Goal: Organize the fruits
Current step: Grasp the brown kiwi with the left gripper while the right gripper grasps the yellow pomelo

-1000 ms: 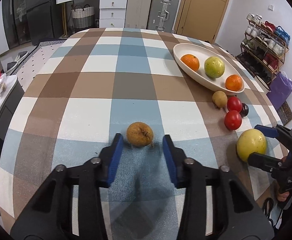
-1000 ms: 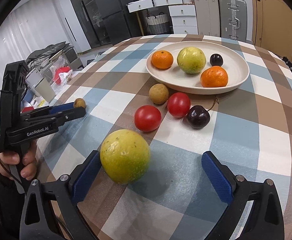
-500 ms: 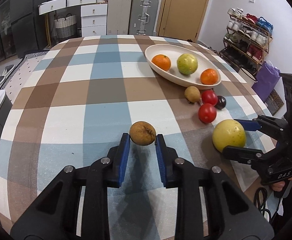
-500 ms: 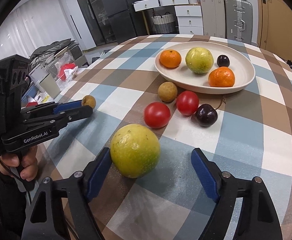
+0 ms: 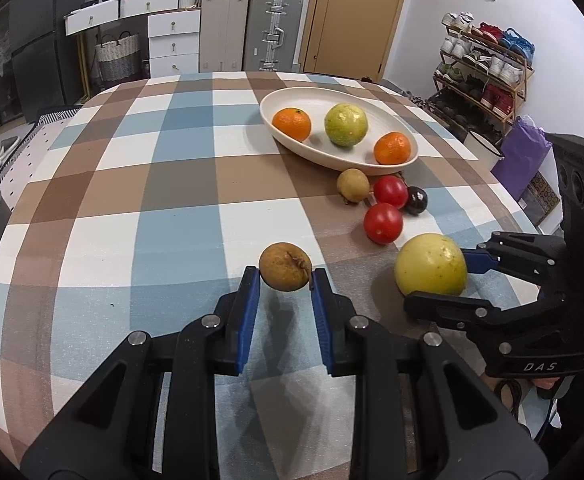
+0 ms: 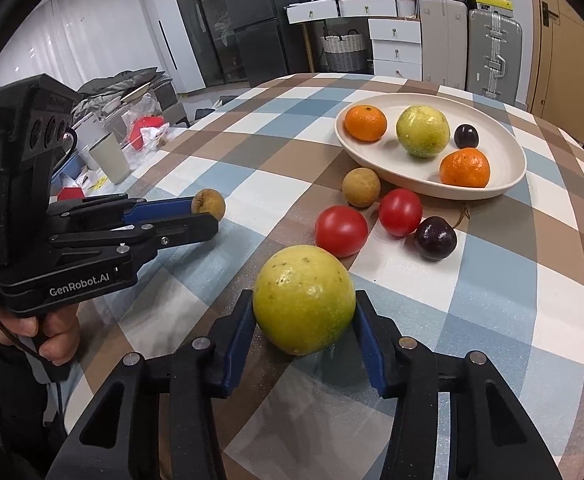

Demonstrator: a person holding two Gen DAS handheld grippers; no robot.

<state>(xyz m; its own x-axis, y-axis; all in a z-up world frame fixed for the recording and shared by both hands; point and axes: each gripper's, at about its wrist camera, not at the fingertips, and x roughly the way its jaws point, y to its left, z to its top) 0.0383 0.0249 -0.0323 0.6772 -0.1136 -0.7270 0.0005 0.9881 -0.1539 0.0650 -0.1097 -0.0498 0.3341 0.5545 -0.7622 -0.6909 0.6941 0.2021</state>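
Observation:
My left gripper (image 5: pixel 285 278) is shut on a small brown fruit (image 5: pixel 285 266), held just above the checked cloth; it also shows in the right wrist view (image 6: pixel 208 204). My right gripper (image 6: pixel 303 312) is shut on a large yellow-green fruit (image 6: pixel 303 299), seen too in the left wrist view (image 5: pixel 430 265). A cream oval plate (image 6: pixel 503 152) holds two oranges (image 6: pixel 365 123), a green fruit (image 6: pixel 422 131) and a dark cherry (image 6: pixel 466 136). Loose before the plate lie a brown fruit (image 6: pixel 360 187), two tomatoes (image 6: pixel 341 231) and a dark cherry (image 6: pixel 435 237).
The table's rounded edge drops off left and right. A side surface with a cup (image 6: pixel 110 160) and bags stands left of the table. Drawers, suitcases (image 5: pixel 276 32) and a shoe rack (image 5: pixel 483 76) line the room behind.
Both grippers closed: the left onto the small brown fruit and lifted it slightly, the right onto the large yellow-green fruit. Both cameras moved closer to the plate.

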